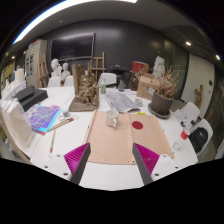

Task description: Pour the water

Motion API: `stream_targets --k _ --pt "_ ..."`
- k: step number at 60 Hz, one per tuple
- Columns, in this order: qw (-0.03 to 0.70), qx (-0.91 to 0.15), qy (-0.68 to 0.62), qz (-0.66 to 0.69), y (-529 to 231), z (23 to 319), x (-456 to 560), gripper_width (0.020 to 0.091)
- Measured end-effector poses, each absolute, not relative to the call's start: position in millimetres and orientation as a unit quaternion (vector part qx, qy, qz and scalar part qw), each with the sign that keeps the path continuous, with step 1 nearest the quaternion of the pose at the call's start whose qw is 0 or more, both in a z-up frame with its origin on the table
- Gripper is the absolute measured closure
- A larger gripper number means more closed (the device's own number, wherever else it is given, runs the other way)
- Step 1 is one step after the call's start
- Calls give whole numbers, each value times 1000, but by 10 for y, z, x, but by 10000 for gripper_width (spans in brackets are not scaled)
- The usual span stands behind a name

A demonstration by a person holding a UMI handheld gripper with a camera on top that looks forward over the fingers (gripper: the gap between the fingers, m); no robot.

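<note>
A small clear glass (pixel 112 118) stands at the far edge of a tan mat (pixel 110 143) on a white table (pixel 110 178). Next to it on the right lies a small red round thing (pixel 138 125). My gripper (pixel 111 160) is open above the mat's near part, well short of the glass. Its magenta pads (pixel 76 157) stand wide apart with nothing between them. I cannot pick out a water container for certain.
Behind the glass stand a wooden model (pixel 85 95) and a brown pot with dry stems (pixel 160 103). A black machine (pixel 30 97) and a shiny iridescent sheet (pixel 43 118) lie to the left. White and red items (pixel 192 136) sit at the right.
</note>
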State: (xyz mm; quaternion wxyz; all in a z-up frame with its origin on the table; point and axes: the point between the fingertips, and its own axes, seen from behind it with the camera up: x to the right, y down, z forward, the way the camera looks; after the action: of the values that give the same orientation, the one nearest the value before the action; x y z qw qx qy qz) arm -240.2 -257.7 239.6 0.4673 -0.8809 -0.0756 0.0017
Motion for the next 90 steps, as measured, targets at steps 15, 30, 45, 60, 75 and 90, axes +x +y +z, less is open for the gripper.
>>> stream_targets --k 15,30,45,60,75,90 --pt "466 -884 -22 -26 -2461 2184 -1298 249" --pt "467 -882 25 -58 -2302 1759 277 247" --pt "501 -863 25 -50 -1768 1356 1595 246" --pt "520 -853 27 -21 -873 887 2154 250" --pt "530 -847 27 -6 -357 544 2200 589" --pt "545 -837 34 -21 -312 587 2208 839"
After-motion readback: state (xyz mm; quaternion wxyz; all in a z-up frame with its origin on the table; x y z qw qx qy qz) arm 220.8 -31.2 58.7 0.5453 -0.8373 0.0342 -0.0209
